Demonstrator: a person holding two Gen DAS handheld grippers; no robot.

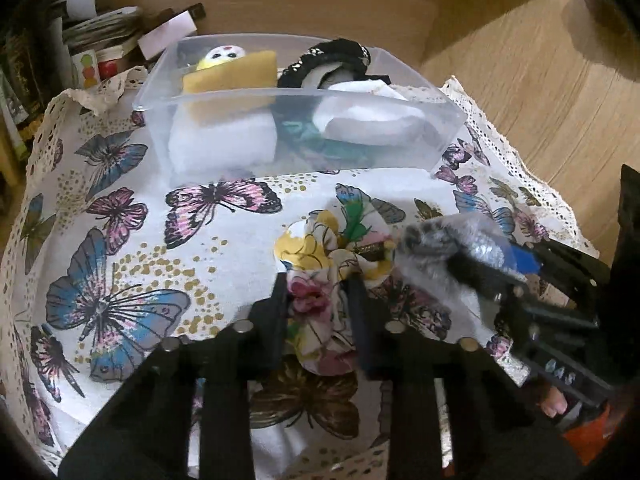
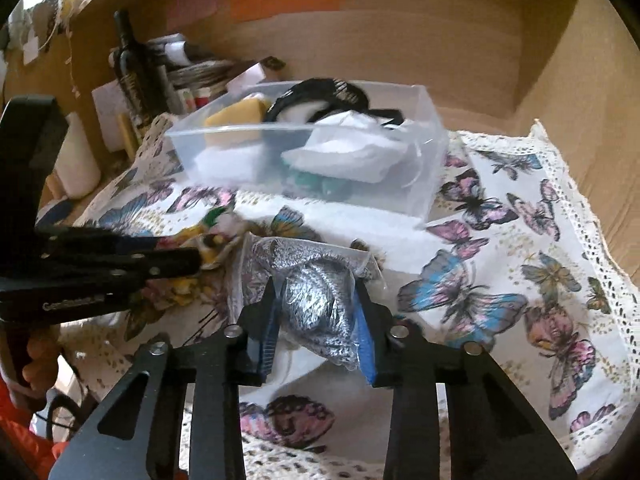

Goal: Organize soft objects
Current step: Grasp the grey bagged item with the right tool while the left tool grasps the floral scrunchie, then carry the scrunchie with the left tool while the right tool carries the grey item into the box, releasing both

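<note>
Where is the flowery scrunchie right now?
The flowery scrunchie lies on the butterfly cloth, pinched in the left gripper, in front of the clear box and beside the silvery bag.

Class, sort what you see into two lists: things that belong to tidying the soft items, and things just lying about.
Job: floral scrunchie in left gripper; silver knit in plastic in right gripper; clear box.

Lying about: dark bottle; stacked papers; butterfly cloth.

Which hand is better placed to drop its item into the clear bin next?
Right, marginally. Its hand-held gripper is clamped on the silver pouch, with bare cloth between it and the bin. The left hand-held gripper holds the floral scrunchie equally, so either could go.
</note>
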